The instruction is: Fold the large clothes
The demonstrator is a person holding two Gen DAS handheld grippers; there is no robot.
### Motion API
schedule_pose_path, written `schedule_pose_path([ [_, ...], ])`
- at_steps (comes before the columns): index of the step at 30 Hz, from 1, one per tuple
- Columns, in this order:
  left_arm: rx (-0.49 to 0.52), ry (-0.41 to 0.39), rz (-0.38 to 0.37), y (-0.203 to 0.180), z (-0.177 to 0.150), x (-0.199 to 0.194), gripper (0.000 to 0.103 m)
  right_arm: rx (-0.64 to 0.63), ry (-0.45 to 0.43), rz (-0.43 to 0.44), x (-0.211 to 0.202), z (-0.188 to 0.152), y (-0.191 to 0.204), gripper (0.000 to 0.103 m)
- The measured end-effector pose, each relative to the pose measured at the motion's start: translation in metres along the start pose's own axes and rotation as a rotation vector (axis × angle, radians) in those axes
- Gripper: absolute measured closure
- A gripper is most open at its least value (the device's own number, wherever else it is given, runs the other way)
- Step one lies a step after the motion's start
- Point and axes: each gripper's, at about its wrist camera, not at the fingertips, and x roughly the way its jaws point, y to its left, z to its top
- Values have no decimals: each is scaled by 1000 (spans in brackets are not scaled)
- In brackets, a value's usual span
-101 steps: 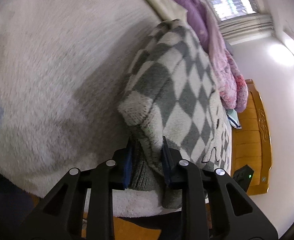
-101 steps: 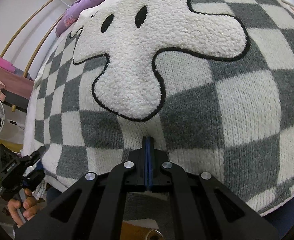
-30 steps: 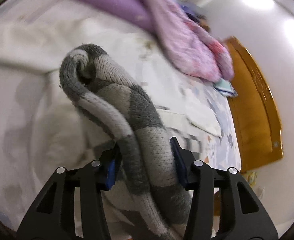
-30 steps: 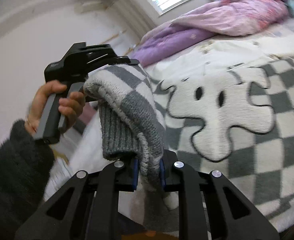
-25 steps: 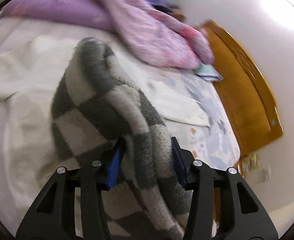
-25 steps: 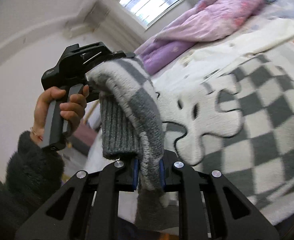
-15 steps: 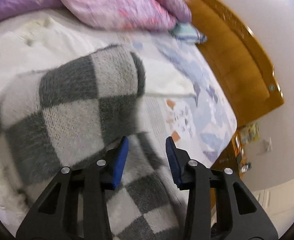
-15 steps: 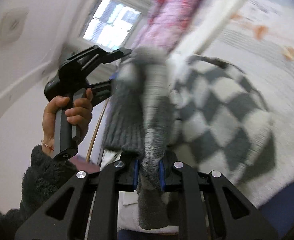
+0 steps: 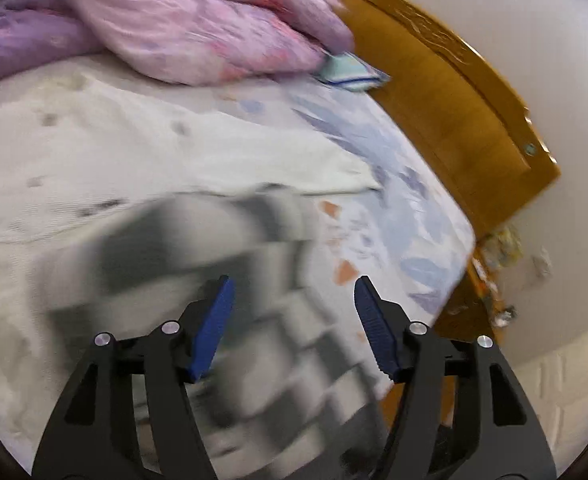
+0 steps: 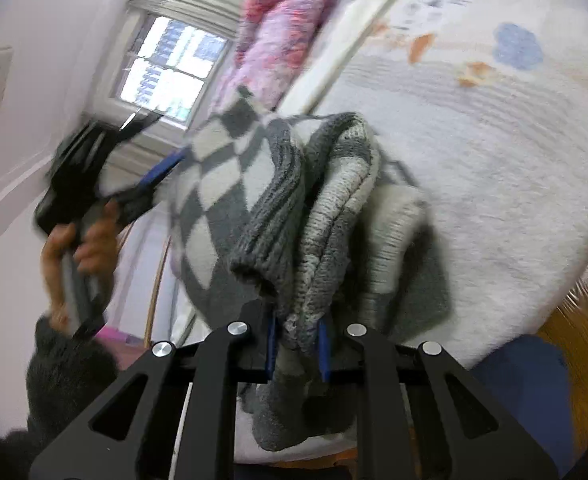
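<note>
- The left tool hangs over the bed with its blue-padded fingers spread wide and nothing between them. This is probably because its side of the sweater is meant to drop onto the mattress.
- Just beneath that tool the grey-and-white checked sweater is a motion-smeared heap on the bed, nearer the foot than the wooden headboard. The pink duvet lies bunched well beyond it, against the headboard.
- The right tool is clamped on a thick bunch of the sweater's knit. From that grip the fabric rises and drapes toward the bed, so this side seems held up to steer the fold over.
- In the right wrist view the person's left hand grips the other tool's handle, beside the sweater's upper edge.
</note>
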Motion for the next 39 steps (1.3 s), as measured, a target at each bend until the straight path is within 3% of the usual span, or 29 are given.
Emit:
schedule_pose_path([
  [3, -44, 26, 44, 28, -12, 1, 40, 8, 38, -7, 9, 4, -5, 88],
  [6, -8, 38, 149, 39, -18, 19, 40, -19, 95, -11, 14, 7, 9, 83],
  [10, -24, 97, 178, 49, -12, 52, 42, -38, 116, -33, -5, 17, 20, 78],
  [15, 43, 151, 249, 47, -11, 76, 42, -146, 16, -136, -42, 35, 44, 78],
  [19, 38, 155, 241, 51, -13, 78, 42, -260, 0, -114, -33, 58, 77, 78],
  [21, 44, 155, 238, 51, -13, 77, 42, -278, 46, -79, 1, 74, 85, 78],
  [24, 42, 158, 234, 51, -13, 75, 43, -260, 149, -175, 51, 82, 74, 78],
  [25, 37, 159, 229, 52, -12, 74, 42, -242, 205, -242, 73, 84, 59, 88],
  [26, 34, 161, 223, 52, -11, 74, 42, -210, 214, -257, 79, 85, 47, 103],
  [31, -31, 100, 124, 56, -7, 48, 39, -147, 235, -171, 75, 88, 28, 103],
  [33, -80, 41, 67, 58, -9, 21, 31, -123, 235, -112, 60, 88, 27, 99],
  [34, -95, 8, 72, 60, -12, 7, 22, -121, 225, -108, 51, 89, 29, 96],
  [36, -106, -67, 125, 65, -27, -26, 16, -125, 199, -80, 32, 86, 33, 77],
  [38, -118, -94, 148, 73, -43, -44, 16, -116, 150, -125, 15, 83, 32, 28],
  [39, -160, -100, 168, 83, -57, -52, 16, -129, 130, -177, 11, 78, 30, 28],
])
